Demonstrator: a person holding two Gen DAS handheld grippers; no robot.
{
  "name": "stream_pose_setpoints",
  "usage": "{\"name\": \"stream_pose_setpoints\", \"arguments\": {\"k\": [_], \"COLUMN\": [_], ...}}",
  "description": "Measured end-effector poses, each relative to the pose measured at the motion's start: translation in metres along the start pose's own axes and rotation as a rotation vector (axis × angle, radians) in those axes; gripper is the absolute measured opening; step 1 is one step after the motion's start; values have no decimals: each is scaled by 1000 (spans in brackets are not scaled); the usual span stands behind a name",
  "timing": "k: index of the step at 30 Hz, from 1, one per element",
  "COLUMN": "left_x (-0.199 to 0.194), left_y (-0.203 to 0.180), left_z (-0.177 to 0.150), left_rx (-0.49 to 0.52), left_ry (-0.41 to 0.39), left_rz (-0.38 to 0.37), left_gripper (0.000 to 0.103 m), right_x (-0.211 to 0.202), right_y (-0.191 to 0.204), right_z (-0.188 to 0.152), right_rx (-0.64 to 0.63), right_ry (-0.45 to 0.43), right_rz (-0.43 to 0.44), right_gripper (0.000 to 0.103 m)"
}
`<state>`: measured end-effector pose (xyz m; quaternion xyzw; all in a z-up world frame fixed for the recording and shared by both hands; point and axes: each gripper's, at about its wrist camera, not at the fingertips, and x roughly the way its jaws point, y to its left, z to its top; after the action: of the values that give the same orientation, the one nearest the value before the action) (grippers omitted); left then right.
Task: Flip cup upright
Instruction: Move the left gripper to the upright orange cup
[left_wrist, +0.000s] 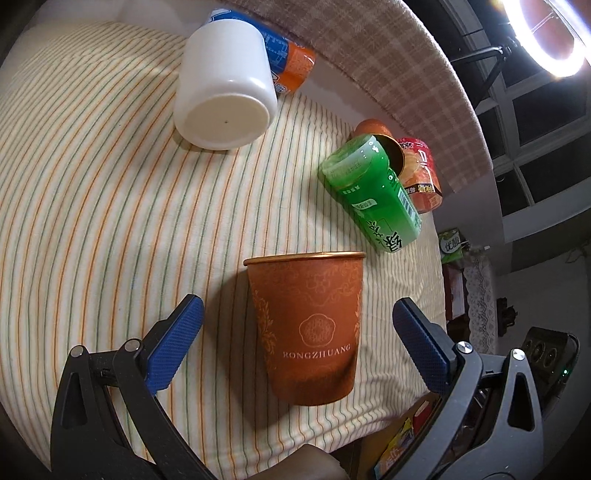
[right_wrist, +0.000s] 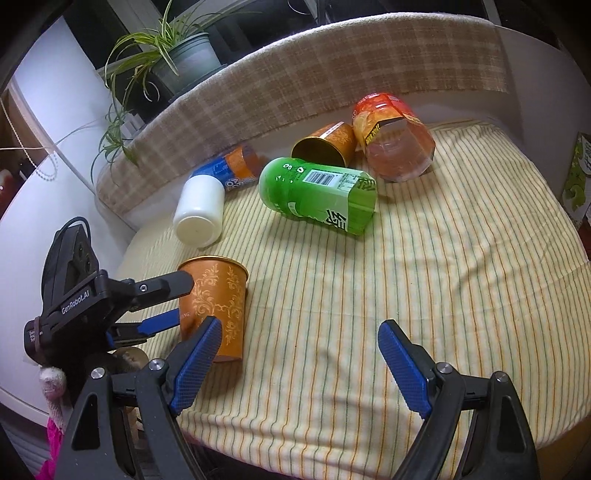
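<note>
An orange paper cup with gold print stands upright, rim up, on the striped cloth; it also shows in the right wrist view. My left gripper is open, its blue pads on either side of the cup with gaps on both sides, not touching. In the right wrist view the left gripper straddles the cup. My right gripper is open and empty, to the right of the cup over bare cloth.
Lying on their sides: a white cup, a blue and orange cup, a green cup, a second orange cup and a red clear cup. A plaid backrest borders the far side. A potted plant stands behind.
</note>
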<state>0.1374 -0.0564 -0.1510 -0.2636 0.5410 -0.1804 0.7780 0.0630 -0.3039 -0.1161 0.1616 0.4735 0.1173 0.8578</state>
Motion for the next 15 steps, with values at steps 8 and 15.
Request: {"name": "stream_pose_setpoints", "arguments": {"k": [8,15], "left_x": [7,15], "left_y": [-7,-9], "left_z": [4,6], "left_rx": [33,46], "left_ry": [-1,8], "left_rz": [16,29], "left_gripper": [97,80], "right_x": [2,3], "right_y": [-3,-4], "right_z": [-2,-2], "right_rx": [12,8], "right_ry": [7,8], "right_rz": [-9,-13], "right_gripper": [89,89]}}
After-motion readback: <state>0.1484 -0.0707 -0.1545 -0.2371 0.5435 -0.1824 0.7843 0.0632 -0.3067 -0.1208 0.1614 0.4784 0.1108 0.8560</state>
